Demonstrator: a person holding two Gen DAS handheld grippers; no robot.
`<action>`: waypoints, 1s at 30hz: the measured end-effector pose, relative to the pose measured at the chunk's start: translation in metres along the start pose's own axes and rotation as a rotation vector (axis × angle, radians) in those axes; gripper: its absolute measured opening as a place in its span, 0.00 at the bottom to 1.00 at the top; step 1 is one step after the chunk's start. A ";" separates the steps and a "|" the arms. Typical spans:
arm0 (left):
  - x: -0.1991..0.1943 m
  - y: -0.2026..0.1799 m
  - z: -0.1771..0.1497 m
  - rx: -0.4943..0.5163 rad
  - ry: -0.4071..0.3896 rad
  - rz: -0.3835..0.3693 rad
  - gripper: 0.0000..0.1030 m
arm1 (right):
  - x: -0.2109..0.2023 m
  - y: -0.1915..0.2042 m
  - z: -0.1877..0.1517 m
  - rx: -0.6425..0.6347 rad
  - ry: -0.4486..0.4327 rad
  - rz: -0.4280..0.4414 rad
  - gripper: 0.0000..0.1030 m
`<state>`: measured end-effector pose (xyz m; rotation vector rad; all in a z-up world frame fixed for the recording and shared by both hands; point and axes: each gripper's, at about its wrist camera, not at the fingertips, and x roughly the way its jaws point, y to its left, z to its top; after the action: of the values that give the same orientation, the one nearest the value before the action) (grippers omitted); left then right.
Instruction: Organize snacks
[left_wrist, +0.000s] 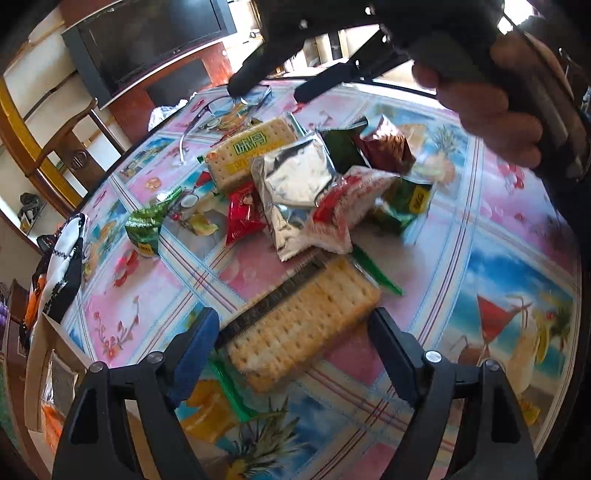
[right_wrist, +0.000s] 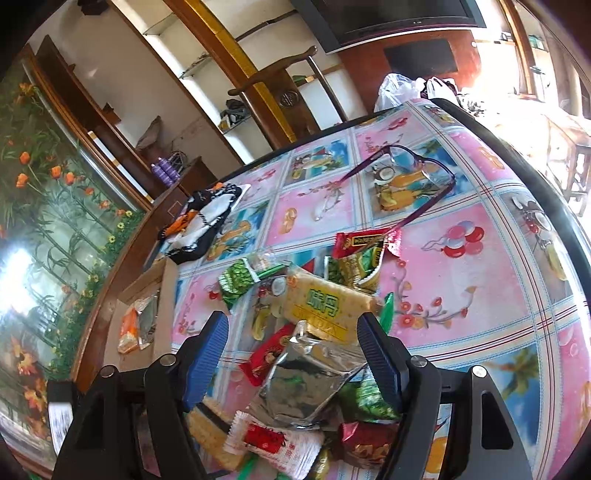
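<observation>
Place: home living room | Evidence: television (left_wrist: 147, 33), wooden chair (right_wrist: 280, 88), wall shelves (right_wrist: 207, 62), table (right_wrist: 491, 280) with patterned cover held snacks.

the left wrist view looks down along its fingers (left_wrist: 199, 343) from close above the worktop (left_wrist: 498, 229), facing the snack pile (left_wrist: 306, 184) and the television (left_wrist: 147, 33) beyond. the right wrist view hangs low over the same snack pile (right_wrist: 306, 369), facing the chair (right_wrist: 280, 92). both share the glasses (right_wrist: 406, 173).

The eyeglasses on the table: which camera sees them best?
The right wrist view: the eyeglasses lie in open sight, frame and both arms clear. The left wrist view shows them far off, partly hidden behind the other gripper's fingers.
</observation>
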<state>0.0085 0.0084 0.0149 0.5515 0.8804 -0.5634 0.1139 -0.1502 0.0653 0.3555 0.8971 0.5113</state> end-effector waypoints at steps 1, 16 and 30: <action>0.001 0.002 0.001 -0.017 0.000 0.001 0.80 | 0.001 -0.001 0.001 -0.002 -0.003 -0.016 0.74; 0.001 0.006 0.003 -0.088 0.052 -0.072 0.45 | 0.068 -0.008 0.015 -0.210 0.201 -0.176 0.76; 0.006 0.014 0.005 -0.133 0.059 -0.054 0.48 | 0.072 0.031 -0.008 -0.489 0.159 -0.398 0.75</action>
<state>0.0237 0.0136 0.0157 0.4269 0.9839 -0.5356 0.1364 -0.0834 0.0294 -0.3093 0.9341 0.3754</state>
